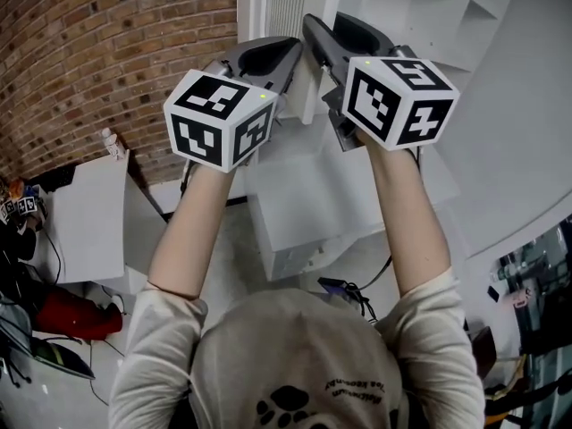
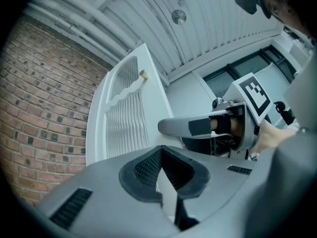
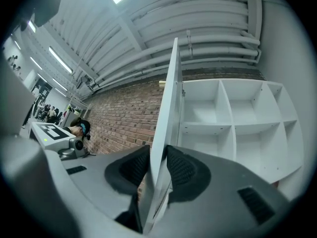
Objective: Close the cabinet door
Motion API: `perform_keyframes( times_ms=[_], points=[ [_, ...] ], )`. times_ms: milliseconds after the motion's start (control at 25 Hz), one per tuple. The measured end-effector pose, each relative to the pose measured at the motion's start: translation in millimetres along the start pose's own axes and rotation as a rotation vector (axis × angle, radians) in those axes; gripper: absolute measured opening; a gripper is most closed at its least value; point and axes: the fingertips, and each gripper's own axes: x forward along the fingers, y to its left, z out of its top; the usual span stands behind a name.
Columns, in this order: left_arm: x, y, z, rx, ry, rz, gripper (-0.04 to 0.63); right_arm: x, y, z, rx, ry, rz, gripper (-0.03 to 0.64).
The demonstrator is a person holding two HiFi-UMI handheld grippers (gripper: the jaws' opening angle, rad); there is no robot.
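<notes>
Right gripper view looks straight along the free edge of the cabinet door. The door stands edge-on, swung well out from the white cabinet, whose open compartments show to the right of it. The right gripper straddles that edge with its ribbed pads set against the two faces of the panel, so I read it as clamped on the door. In the left gripper view, the left gripper has its jaws spread in a V with only a sliver of white in the gap. Nothing is pinched there, so it is released. That view also shows the door's louvred face and a small knob near its top, with the brick wall behind.

The step in hand appears to be taking hold of the door, and the closing swing has not yet begun. The next move calls for carrying the gripped edge in an arc about the hinge line toward the cabinet's front. The wrist should turn with the panel so the pads do not twist off, and then the door can be pressed home.

No view shows the hinges. The gripper bodies hide the door's lower end. In the head view the marker cubes and forearms cover most of the door. Whether the white sliver between the left jaws is the door's own edge, I cannot tell.
</notes>
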Motion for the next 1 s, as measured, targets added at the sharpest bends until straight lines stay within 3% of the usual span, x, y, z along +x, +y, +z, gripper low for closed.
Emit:
perform_keyframes(
  times_ms=[640, 1000],
  points=[
    [27, -2, -16, -0.030, 0.004, -0.052, 0.008, -2, -41, -9, 0.035, 0.020, -0.037, 0.097],
    [48, 4, -29, -0.023, 0.019, -0.048, 0.008, 2, -64, -14, 0.060, 0.002, 0.005, 0.092]
  ],
)
